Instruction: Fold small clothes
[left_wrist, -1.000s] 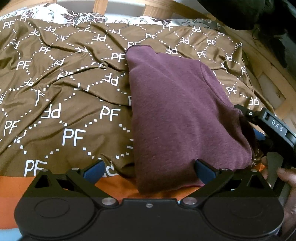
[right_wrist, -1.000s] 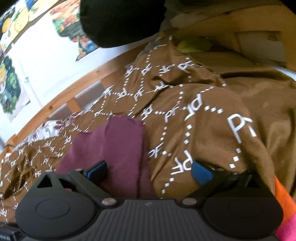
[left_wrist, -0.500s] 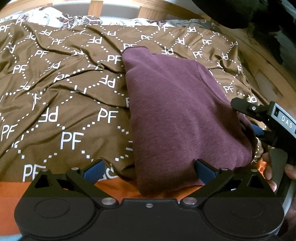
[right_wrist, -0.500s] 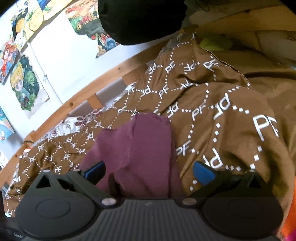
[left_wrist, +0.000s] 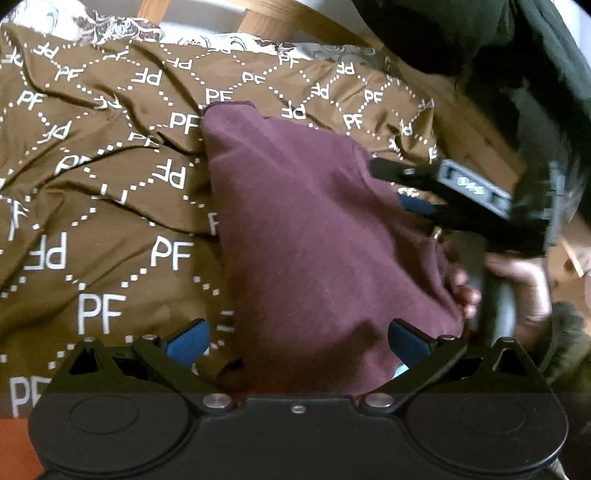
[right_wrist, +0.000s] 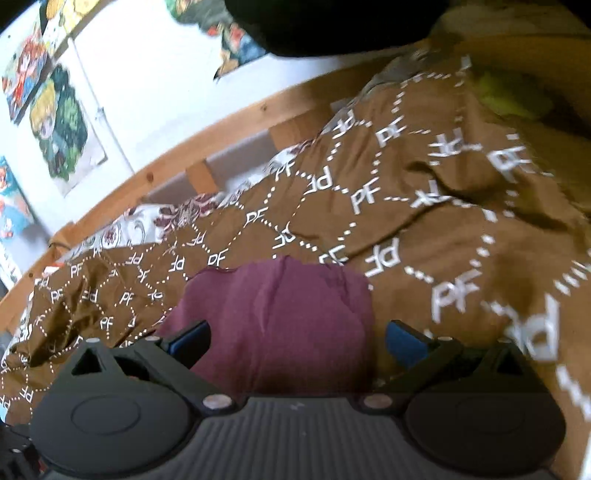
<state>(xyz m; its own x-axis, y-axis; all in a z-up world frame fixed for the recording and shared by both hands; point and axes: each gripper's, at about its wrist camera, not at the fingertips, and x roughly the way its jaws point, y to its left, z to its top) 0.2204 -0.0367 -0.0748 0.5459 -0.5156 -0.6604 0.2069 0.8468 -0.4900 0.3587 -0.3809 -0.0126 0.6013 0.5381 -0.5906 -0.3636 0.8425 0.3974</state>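
Note:
A folded maroon garment (left_wrist: 314, 240) lies on the brown bedspread (left_wrist: 92, 184) printed with white letters. My left gripper (left_wrist: 299, 338) is open at the garment's near edge, its blue pads on either side of the cloth, not closed on it. The right gripper shows in the left wrist view (left_wrist: 424, 192) raised over the garment's right side, held by a hand (left_wrist: 517, 288). In the right wrist view the right gripper (right_wrist: 297, 338) is open, with the garment (right_wrist: 280, 310) between and beyond its pads.
A wooden bed rail (right_wrist: 221, 136) runs behind the bedspread, with a white wall and posters (right_wrist: 59, 122) beyond. An orange sheet (left_wrist: 14, 435) shows at the near left edge. A dark jacket (left_wrist: 480, 37) hangs at the upper right.
The right gripper has lifted and swung left over the garment's right side. The left gripper has moved slightly closer. Both stay open; the garment has not moved.

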